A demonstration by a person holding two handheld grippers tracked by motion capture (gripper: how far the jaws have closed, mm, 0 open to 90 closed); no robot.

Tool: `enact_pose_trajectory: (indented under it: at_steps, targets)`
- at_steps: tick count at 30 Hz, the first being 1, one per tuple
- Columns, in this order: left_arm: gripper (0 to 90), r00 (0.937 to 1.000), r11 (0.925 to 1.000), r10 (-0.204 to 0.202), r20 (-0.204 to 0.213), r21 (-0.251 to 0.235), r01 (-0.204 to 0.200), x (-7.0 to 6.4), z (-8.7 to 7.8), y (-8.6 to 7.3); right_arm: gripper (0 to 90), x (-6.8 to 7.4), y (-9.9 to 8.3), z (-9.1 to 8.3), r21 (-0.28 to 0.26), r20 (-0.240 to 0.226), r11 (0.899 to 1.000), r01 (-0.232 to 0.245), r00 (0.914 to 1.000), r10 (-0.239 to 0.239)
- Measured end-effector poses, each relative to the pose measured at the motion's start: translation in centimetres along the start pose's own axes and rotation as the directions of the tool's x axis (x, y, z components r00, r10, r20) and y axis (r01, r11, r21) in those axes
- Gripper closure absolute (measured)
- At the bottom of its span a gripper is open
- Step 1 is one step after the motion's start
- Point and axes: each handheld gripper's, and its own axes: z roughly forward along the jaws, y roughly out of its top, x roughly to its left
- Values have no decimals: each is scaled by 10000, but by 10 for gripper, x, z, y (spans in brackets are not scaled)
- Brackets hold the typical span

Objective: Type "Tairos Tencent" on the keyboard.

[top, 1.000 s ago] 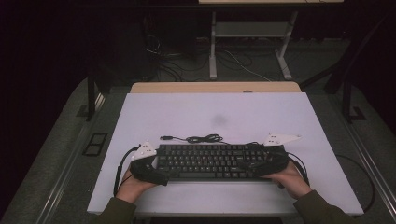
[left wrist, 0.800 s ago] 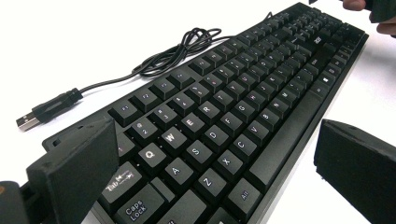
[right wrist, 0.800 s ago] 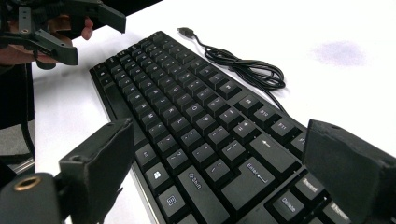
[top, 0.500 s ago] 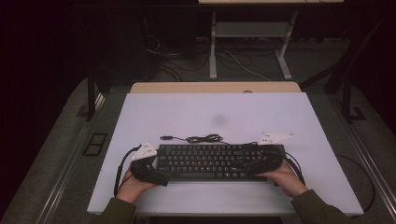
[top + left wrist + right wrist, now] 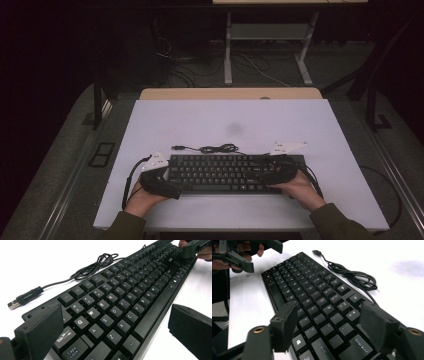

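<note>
A black keyboard (image 5: 225,174) (image 5: 120,297) (image 5: 312,295) lies flat near the front of the white table (image 5: 300,125). Its coiled cable (image 5: 215,148) (image 5: 95,267) (image 5: 352,275) lies behind it with the USB plug (image 5: 15,303) loose on the table. My left gripper (image 5: 171,181) (image 5: 117,320) is open and straddles the keyboard's left end: one jaw is at the back edge, the other stands clear of the front edge. My right gripper (image 5: 270,175) (image 5: 330,315) is open, its jaws spread over the keys at the right end.
A wooden tabletop (image 5: 230,93) abuts the far edge of the white table. A metal desk frame (image 5: 270,45) and floor cables lie beyond it. A faint grey smudge (image 5: 234,128) marks the table's middle. Behind the keyboard the white surface is bare.
My right gripper has shifted slightly left along the keyboard's right end. The keyboard and the left gripper have stayed where they were.
</note>
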Motion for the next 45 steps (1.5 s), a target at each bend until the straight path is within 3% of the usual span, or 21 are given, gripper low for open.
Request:
enact_pose_trajectory:
  at_steps: [7, 15, 16, 24, 45]
  targets:
    - [0, 10000, 10000, -5, 12, 3, 5, -1, 0, 0, 439, 1, -1, 1, 136, -44, 9999, 83, 10000, -82]
    - [0, 10000, 10000, -31, 3, -9, 31, -1, 0, -1, 646, 1, -3, 3, 478, -143, 9985, 259, 9996, -252]
    - [0, 10000, 10000, -19, 4, -3, 19, -1, 0, -1, 703, 1, -3, 3, 595, -187, 9976, 349, 9993, -338]
    - [0, 10000, 10000, -7, 38, 70, 7, -1, 0, -1, 881, 3, -7, 7, 1187, -326, 9913, 567, 9981, -532]
    - [0, 10000, 10000, -7, 54, 63, 6, -1, 0, -1, 895, 4, -11, 13, 1864, -291, 9768, 1059, 9943, -1023]
